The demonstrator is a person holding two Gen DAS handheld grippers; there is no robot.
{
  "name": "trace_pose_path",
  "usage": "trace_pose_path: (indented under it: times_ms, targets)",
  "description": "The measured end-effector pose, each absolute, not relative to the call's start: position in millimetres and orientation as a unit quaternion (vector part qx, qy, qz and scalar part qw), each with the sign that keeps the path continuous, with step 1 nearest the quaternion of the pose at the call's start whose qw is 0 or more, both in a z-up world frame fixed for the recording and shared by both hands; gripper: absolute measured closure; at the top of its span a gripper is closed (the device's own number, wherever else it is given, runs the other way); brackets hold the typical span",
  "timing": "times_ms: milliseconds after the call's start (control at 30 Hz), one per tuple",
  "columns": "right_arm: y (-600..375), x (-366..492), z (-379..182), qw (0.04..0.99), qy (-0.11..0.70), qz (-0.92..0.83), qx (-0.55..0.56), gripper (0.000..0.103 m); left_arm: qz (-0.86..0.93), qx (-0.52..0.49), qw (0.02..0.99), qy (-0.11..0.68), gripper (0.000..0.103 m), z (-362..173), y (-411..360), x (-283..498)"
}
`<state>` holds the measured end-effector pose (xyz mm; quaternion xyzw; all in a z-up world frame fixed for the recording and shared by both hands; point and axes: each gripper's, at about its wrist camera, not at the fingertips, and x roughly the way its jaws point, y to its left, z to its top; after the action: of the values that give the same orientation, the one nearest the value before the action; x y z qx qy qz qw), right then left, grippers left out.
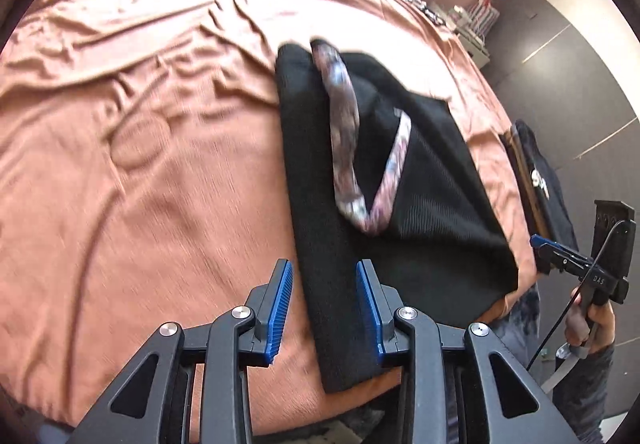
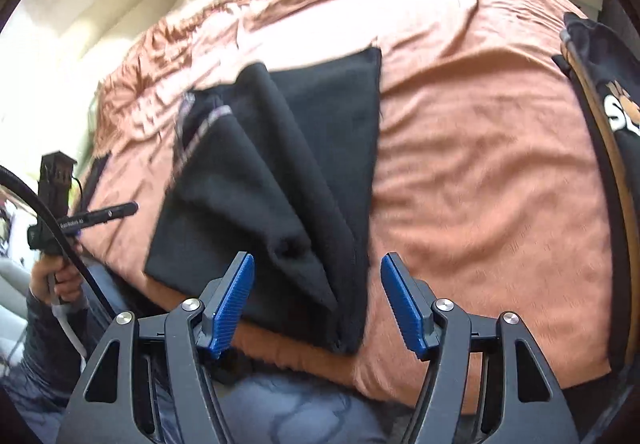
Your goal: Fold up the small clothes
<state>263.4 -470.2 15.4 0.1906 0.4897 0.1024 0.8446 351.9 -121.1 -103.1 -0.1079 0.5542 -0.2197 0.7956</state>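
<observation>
A bed (image 1: 120, 164) covered in a rumpled rust-coloured sheet is seen in both views, and the task's thing, a small black garment (image 1: 420, 196), lies on it near the front edge, close to the person. The garment is laid partly folded: in the right wrist view one flap is doubled over the rest along a diagonal ridge. A patterned trim (image 1: 344, 132) is exposed in a V where the layers part; whether this is a neckline or a waistband cannot be told through the blur. A second dark garment (image 2: 608, 84) with a printed front is draped at the bed's right edge, well apart.

The left gripper (image 1: 324, 308) is held spread, its fingers empty, straddling the garment's near left edge. The right gripper (image 2: 318, 300) is likewise spread and empty, above the near corner.

The fold is judged half done. For the next move, a near edge would need to be pinched cleanly and carried across.
</observation>
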Motion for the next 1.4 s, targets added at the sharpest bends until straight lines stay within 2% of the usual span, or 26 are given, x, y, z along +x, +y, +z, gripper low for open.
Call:
trace_pose_path:
  times_ms: [433, 933, 1033, 1200, 1267, 1400]
  targets:
    - [-447, 338, -6, 0.840, 0.495, 0.103, 0.197, 0.039, -0.231, -0.122, 0.801, 0.538, 0.067, -81, -134, 417]
    - [-397, 437, -31, 0.839, 0.514, 0.093, 0.151, 0.039, -0.251, -0.162, 0.774, 0.558, 0.067, -126, -144, 459]
    - [-382, 454, -37, 0.837, 0.523, 0.095, 0.129, 0.048, -0.242, -0.185, 0.766, 0.566, 0.067, -137, -143, 461]
    - [-362, 467, -40, 0.843, 0.526, 0.079, 0.086, 0.090, -0.244, -0.204, 0.754, 0.574, 0.067, -145, -142, 463]
    - [-356, 466, -36, 0.847, 0.520, 0.078, 0.080, 0.097, -0.243, -0.194, 0.757, 0.575, 0.067, -146, -143, 463]
    - [-344, 457, -24, 0.855, 0.508, 0.083, 0.068, 0.099, -0.238, -0.181, 0.760, 0.577, 0.067, -142, -145, 461]
